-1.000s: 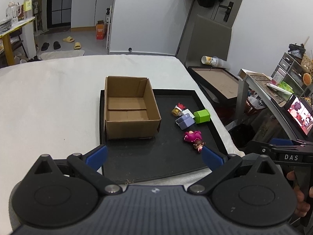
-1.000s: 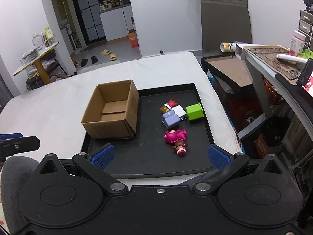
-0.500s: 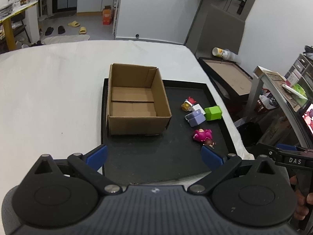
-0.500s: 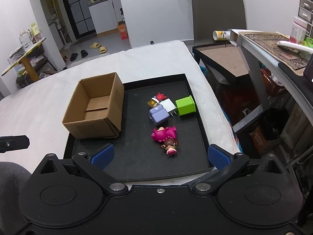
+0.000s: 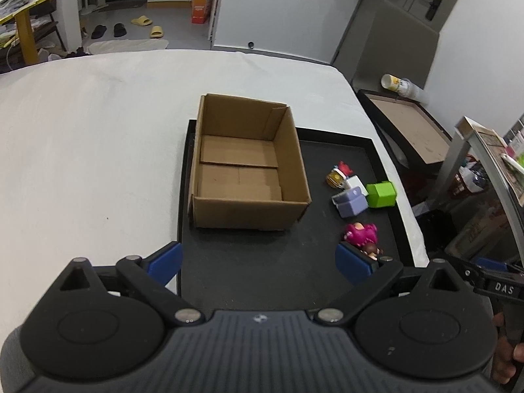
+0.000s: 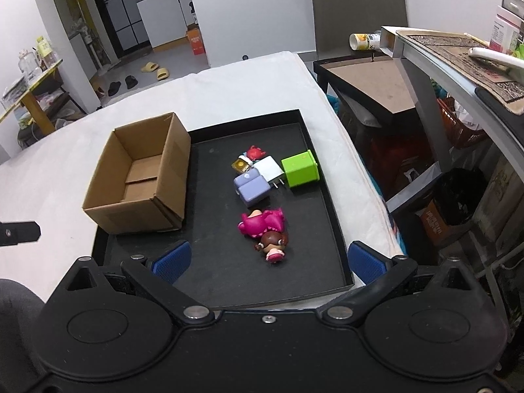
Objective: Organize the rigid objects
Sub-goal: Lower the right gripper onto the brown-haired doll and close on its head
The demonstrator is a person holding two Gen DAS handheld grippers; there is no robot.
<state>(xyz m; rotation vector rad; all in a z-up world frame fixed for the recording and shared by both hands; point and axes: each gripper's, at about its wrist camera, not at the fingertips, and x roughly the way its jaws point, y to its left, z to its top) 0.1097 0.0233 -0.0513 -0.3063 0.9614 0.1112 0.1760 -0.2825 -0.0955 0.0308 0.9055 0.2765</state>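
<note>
An open cardboard box [image 5: 245, 163] [image 6: 140, 177], with nothing inside, stands at the left of a black tray [image 5: 262, 271] [image 6: 222, 275]. To its right lie a pink doll [image 6: 267, 229] [image 5: 360, 235], a lilac block [image 6: 252, 188] [image 5: 350, 201], a green cube [image 6: 300, 172] [image 5: 380, 194], a white plug [image 6: 268, 168] and small red and yellow pieces [image 6: 249, 159] [image 5: 339, 173]. My left gripper [image 5: 258, 262] hangs open above the tray's near edge. My right gripper [image 6: 267, 262] is open just short of the doll. Neither holds anything.
The tray rests on a white cloth-covered table [image 5: 82, 131]. A lower dark side table [image 6: 376, 78] with a tipped cup [image 6: 363, 41] and a cluttered shelf [image 6: 458, 55] stand to the right. The right gripper's handle and a hand [image 5: 504, 344] show at the left view's right edge.
Both grippers have moved forward and lower towards the tray, so the box and toys look larger. Nothing on the tray has shifted. Both stay open.
</note>
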